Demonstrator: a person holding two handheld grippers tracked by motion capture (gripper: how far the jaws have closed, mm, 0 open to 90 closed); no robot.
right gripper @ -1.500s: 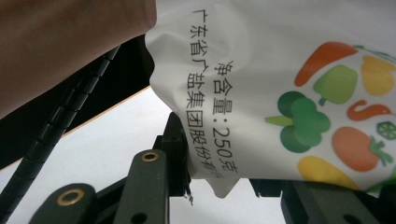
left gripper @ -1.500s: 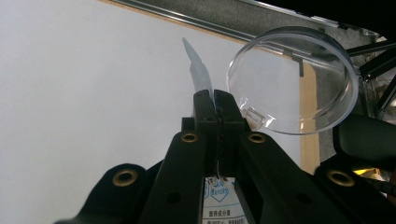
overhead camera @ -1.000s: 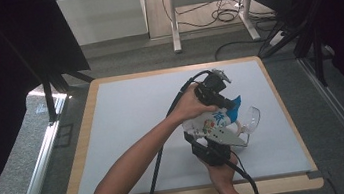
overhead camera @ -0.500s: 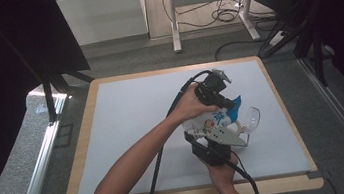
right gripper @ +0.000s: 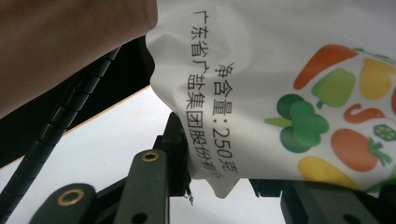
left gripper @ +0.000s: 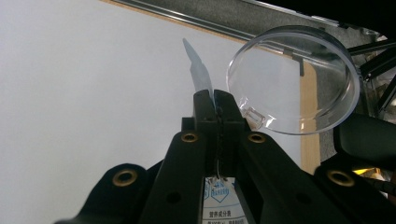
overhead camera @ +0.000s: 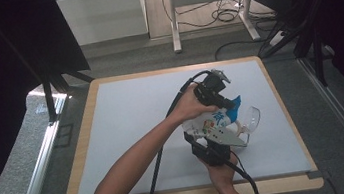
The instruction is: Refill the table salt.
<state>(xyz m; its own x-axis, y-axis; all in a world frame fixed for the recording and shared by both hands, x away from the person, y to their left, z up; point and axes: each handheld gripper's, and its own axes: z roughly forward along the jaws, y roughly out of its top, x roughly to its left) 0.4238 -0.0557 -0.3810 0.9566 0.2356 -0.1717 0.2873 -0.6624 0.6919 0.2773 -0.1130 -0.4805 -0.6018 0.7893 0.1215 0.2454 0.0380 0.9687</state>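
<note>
Pouch print: right gripper view.

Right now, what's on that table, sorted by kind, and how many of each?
White printed pouches: 1, the pouch, clamped by both claws
Clear round plastic dishes: 1, the dish, beside the pouch
Black claws: 2, the left claw shut on the pouch's top edge, the right claw holding its lower part
Total: 4
</note>
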